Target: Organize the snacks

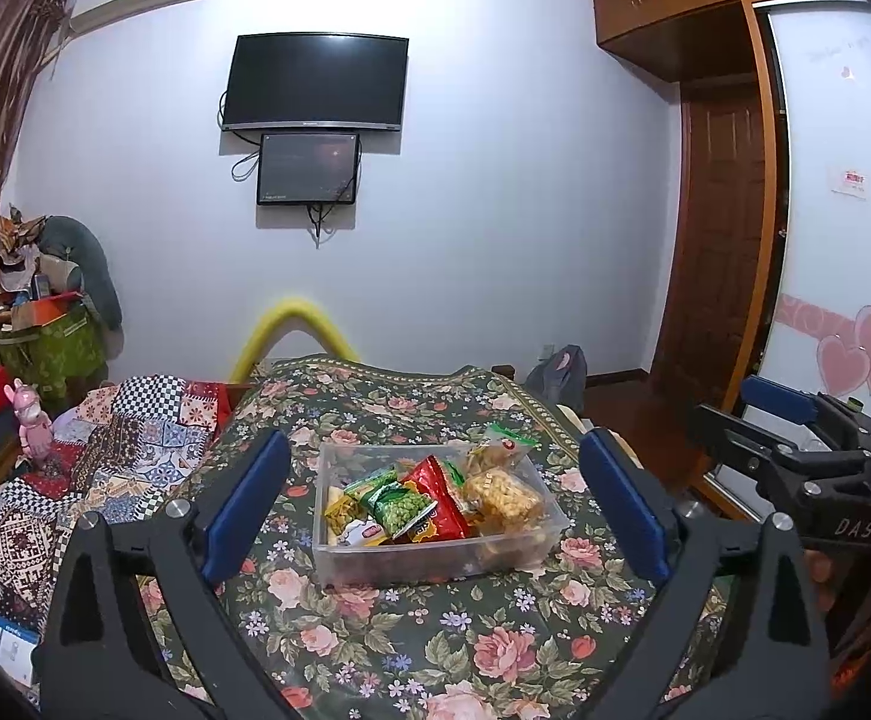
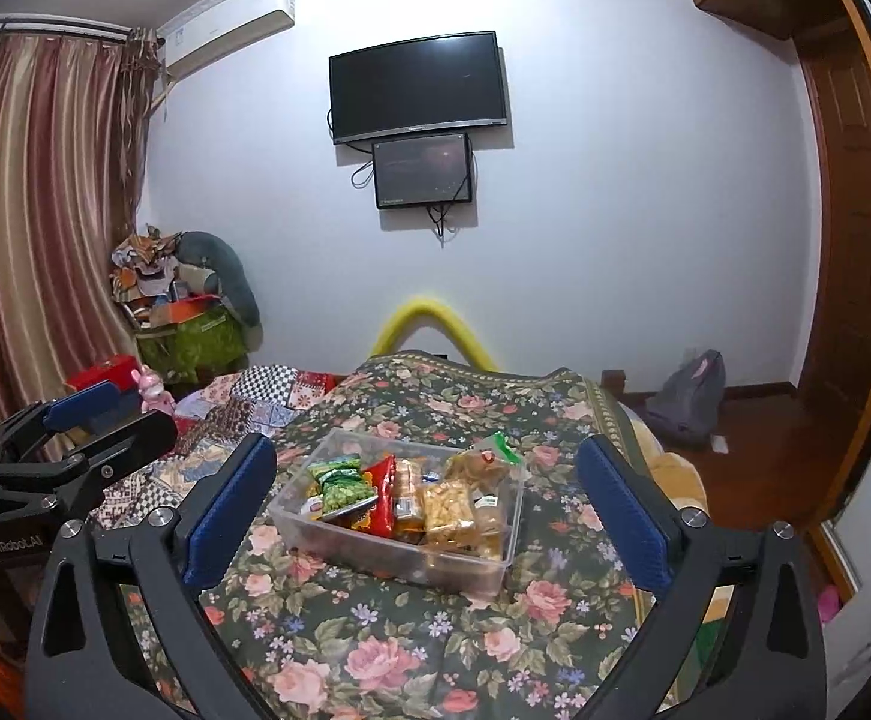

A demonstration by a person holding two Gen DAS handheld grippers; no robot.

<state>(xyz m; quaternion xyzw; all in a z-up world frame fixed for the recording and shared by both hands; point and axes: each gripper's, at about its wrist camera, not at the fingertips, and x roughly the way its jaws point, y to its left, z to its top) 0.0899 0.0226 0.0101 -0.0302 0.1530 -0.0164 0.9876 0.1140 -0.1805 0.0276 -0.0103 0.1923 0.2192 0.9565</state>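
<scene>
A clear plastic box (image 1: 339, 564) stands on a floral bedspread (image 1: 411, 648), filled with snack packets: green pea bags (image 1: 399, 504), a red chip bag (image 1: 441, 498) and golden puffed snacks (image 1: 504, 495). It shows in the right wrist view too (image 2: 495, 576), with the green bags (image 2: 339, 489), the red bag (image 2: 383, 495) and the golden snacks (image 2: 447, 513). My left gripper (image 1: 435, 510) is open and empty, its blue pads flanking the box from the near side. My right gripper (image 2: 426, 510) is open and empty, likewise short of the box.
A patchwork quilt (image 1: 105, 462) lies left of the bedspread. A pink toy (image 1: 33, 420) and a cluttered green bin (image 1: 57, 342) stand at the left. A yellow foam tube (image 1: 297, 330) arches behind the bed. Wooden wardrobe and door (image 1: 717, 228) stand to the right.
</scene>
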